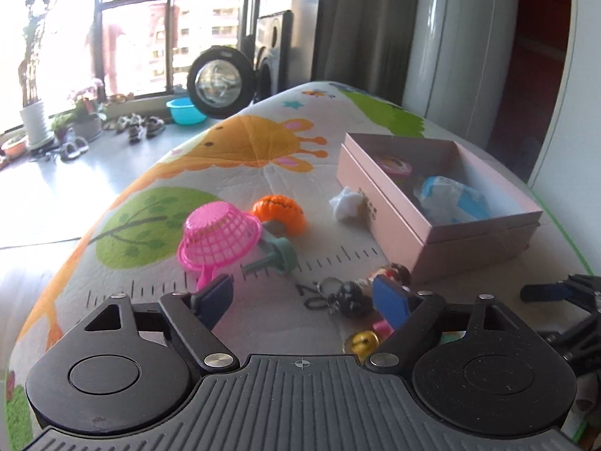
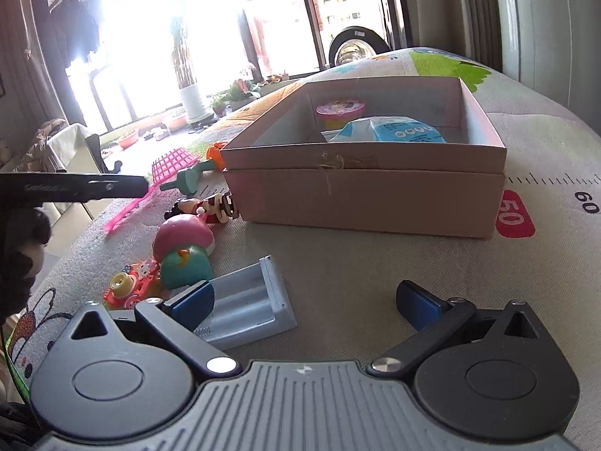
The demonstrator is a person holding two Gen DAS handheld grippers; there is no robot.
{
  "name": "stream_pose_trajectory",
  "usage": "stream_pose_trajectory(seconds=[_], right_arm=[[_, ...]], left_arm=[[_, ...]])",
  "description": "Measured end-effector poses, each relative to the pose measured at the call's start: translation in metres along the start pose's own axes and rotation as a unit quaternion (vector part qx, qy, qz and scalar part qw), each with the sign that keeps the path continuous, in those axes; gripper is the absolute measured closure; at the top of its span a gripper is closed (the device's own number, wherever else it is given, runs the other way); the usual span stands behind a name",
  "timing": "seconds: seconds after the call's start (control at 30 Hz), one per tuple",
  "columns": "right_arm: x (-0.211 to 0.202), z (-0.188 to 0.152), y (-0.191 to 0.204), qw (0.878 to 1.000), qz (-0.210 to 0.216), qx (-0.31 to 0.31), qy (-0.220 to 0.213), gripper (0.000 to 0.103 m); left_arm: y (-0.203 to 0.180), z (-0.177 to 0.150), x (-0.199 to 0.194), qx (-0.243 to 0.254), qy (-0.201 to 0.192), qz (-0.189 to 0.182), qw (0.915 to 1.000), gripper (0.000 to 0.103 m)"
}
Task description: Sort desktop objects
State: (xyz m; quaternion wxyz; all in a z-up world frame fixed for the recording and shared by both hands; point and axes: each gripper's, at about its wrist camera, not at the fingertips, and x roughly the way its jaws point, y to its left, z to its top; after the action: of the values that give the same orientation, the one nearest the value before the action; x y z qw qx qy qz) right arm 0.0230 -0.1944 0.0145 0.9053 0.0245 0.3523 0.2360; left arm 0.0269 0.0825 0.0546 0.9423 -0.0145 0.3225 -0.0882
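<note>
An open pink box point(image 1: 484, 242) point(image 2: 360, 191) stands on the play mat and holds a blue packet point(image 1: 456, 197) point(image 2: 390, 129) and a pink round toy point(image 2: 340, 107). My left gripper point(image 1: 302, 295) is open and empty, low over a black keychain point(image 1: 347, 295). Ahead of it lie a pink toy basket point(image 1: 219, 238), an orange pumpkin toy point(image 1: 278, 212), a green peg toy point(image 1: 280, 255) and a white star point(image 1: 347, 203). My right gripper point(image 2: 304, 298) is open and empty; its left finger is next to a grey-blue battery holder point(image 2: 249, 306).
In the right wrist view a pink-and-green mushroom toy point(image 2: 184, 251), a red cat toy point(image 2: 131, 285) and a striped figure point(image 2: 212, 205) lie left of the box. The mat's edge point(image 1: 112, 210) drops to the floor on the left. The other gripper shows in the left wrist view point(image 1: 563, 289).
</note>
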Motion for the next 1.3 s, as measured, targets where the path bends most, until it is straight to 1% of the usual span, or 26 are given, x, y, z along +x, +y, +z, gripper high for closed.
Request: stream_pose_trajectory(seconds=[0.03,0.1,0.17,0.23,0.27,0.3,0.33,0.43,0.5,0.57,0.6,0.63,0.67,0.7,0.73,0.77,0.8,0.83,0.87,0.97,1.0,1.07,1.2,1.23,1.3], right_arm=[[0.0,0.0,0.001,1.0,-0.003,-0.003,0.001,0.0],[0.002,0.0,0.004,1.0,-0.009,-0.012,0.005,0.0],[0.004,0.001,0.01,0.999,-0.019,-0.027,0.013,0.0],[0.004,0.003,0.012,0.999,-0.022,-0.035,0.024,0.0],[0.003,0.006,0.011,0.999,-0.015,-0.034,0.029,0.0],[0.001,0.009,0.009,0.999,-0.008,-0.03,0.03,0.0],[-0.003,0.013,0.007,0.999,-0.005,-0.026,0.027,0.0],[-0.016,0.035,0.006,1.0,-0.005,-0.019,0.004,0.0],[-0.026,0.057,0.011,0.999,0.013,-0.026,-0.013,0.0],[-0.031,0.084,0.023,0.999,0.024,-0.041,-0.024,0.0],[-0.028,0.1,0.032,0.998,0.022,-0.055,-0.021,0.006],[-0.023,0.115,0.041,0.997,0.02,-0.074,-0.012,0.024],[-0.013,0.132,0.051,0.995,0.022,-0.097,0.0,0.034],[-0.001,0.146,0.061,0.993,0.027,-0.112,0.016,0.051],[0.015,0.159,0.068,0.992,0.032,-0.116,0.036,0.063],[0.035,0.173,0.076,0.991,0.031,-0.117,0.06,0.068],[0.056,0.184,0.083,0.989,0.022,-0.12,0.08,0.074],[0.078,0.191,0.091,0.987,0.009,-0.127,0.098,0.074],[0.1,0.197,0.097,0.984,-0.005,-0.137,0.117,0.074],[0.157,0.204,0.111,0.97,-0.064,-0.178,0.151,0.08],[0.172,0.203,0.112,0.966,-0.082,-0.188,0.161,0.083],[0.198,0.202,0.112,0.957,-0.112,-0.204,0.176,0.084],[0.224,0.194,0.116,0.939,-0.152,-0.24,0.195,0.087],[0.226,0.193,0.119,0.935,-0.156,-0.245,0.201,0.087],[0.225,0.19,0.122,0.933,-0.148,-0.243,0.221,0.086]], left_arm=[[-0.003,-0.006,-0.005,0.004,0.003,-0.009,0.9999,0.006],[-0.014,-0.019,-0.013,0.024,0.014,-0.026,0.9993,0.006],[-0.026,-0.028,-0.018,0.054,0.026,-0.034,0.9976,0.006],[-0.035,-0.031,-0.028,0.079,0.03,-0.024,0.9962,0.006],[-0.037,-0.029,-0.035,0.083,0.032,-0.017,0.9959,0.005],[-0.037,-0.025,-0.043,0.081,0.034,-0.015,0.996,0.002],[-0.035,-0.021,-0.052,0.073,0.036,-0.018,0.9965,0.001],[-0.03,-0.012,-0.07,0.035,0.05,-0.051,0.9968,0.0],[-0.033,-0.011,-0.071,0.018,0.052,-0.065,0.9964,0.0],[-0.039,-0.016,-0.065,0.011,0.05,-0.061,0.9968,0.0],[-0.042,-0.02,-0.06,0.012,0.046,-0.055,0.9973,0.0],[-0.046,-0.024,-0.054,0.014,0.041,-0.038,0.9983,0.0],[-0.051,-0.03,-0.047,0.022,0.034,-0.006,0.9992,0.0],[-0.056,-0.035,-0.04,0.035,0.021,0.026,0.9988,0.0],[-0.061,-0.04,-0.033,0.051,0.004,0.054,0.9973,0.0],[-0.065,-0.045,-0.028,0.065,-0.016,0.07,0.9953,0.0],[-0.066,-0.049,-0.023,0.073,-0.03,0.078,0.9938,0.0],[-0.066,-0.052,-0.019,0.073,-0.034,0.08,0.9936,0.0],[-0.063,-0.054,-0.016,0.064,-0.034,0.071,0.9948,0.0],[-0.047,-0.062,-0.005,0.021,-0.017,0.037,0.999,0.0],[-0.041,-0.065,-0.004,0.0,-0.016,0.023,0.9996,0.0],[-0.028,-0.064,-0.005,-0.033,-0.016,0.004,0.9993,0.0],[-0.012,-0.066,-0.005,-0.08,-0.017,-0.026,0.9963,0.0],[-0.01,-0.066,-0.005,-0.088,-0.018,-0.031,0.9955,0.0],[-0.007,-0.067,-0.005,-0.101,-0.018,-0.039,0.994,0.0]])
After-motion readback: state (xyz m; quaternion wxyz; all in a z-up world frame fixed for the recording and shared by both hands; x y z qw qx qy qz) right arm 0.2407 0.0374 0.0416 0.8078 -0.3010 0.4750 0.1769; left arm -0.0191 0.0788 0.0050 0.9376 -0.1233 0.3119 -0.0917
